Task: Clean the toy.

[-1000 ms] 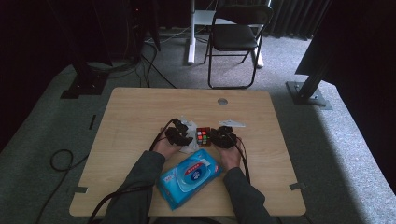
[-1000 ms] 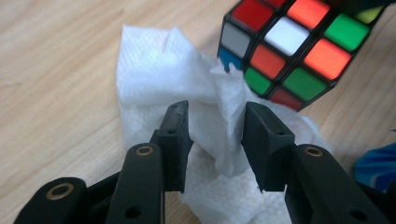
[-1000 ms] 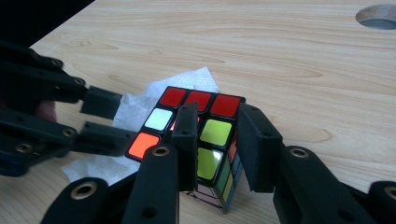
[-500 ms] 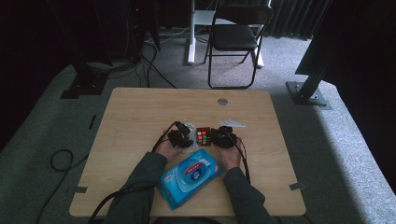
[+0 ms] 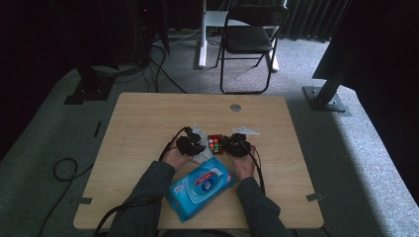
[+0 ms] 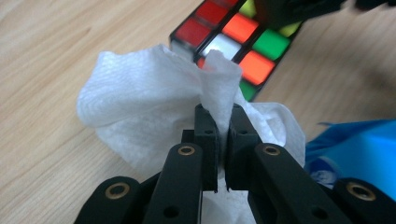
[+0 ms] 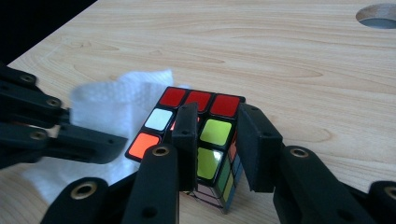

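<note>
Wiping step: left tongs (image 6: 223, 140) clenched on white wipe (image 6: 140, 116), pressed against cube (image 7: 196, 140) mid-table (image 5: 148, 123). Right tongs (image 7: 219, 149) clamp the cube's corner, steadying it. Next probably needs rubbing across the top face.

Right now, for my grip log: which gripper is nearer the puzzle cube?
Right. The right gripper grips the cube by a corner; the left gripper, beside it, pinches a white wipe.

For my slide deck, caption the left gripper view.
Left gripper pinching a white wipe beside a puzzle cube on the wooden table.
</note>
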